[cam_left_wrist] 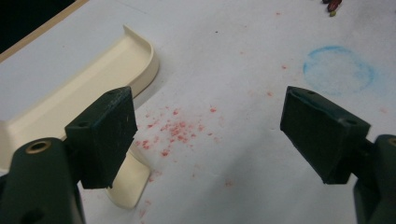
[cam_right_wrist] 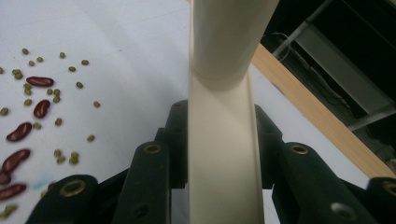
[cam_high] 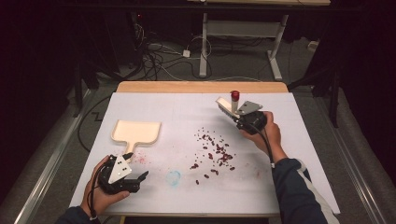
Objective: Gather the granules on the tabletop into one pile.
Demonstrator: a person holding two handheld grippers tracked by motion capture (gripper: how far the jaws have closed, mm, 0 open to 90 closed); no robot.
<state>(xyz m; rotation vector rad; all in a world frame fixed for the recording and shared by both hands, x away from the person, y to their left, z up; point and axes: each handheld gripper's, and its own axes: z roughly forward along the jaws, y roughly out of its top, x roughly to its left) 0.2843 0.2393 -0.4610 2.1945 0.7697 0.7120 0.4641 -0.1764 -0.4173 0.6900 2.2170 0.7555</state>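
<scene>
- Our left tool (cam_high: pixel 136 164), lower left of the high view, has its jaws wide apart above the dustpan (cam_high: pixel 136 131) handle.
- Our right tool (cam_high: pixel 232 115), right of centre, is clamped on a cream brush (cam_right_wrist: pixel 219 140).
- The white counter (cam_high: pixel 154 196) carries scattered beans (cam_high: pixel 214 151), red specks, a blue ring (cam_high: pixel 173 178).
- Beyond it: dark floor, cables (cam_high: pixel 159 58).

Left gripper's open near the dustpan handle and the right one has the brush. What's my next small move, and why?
Probably ease the left gripper forward and left to close on the dustpan handle: its jaws stand open, the handle lies beside one jaw, and the right gripper already clamps the brush near the scattered beans.
</scene>
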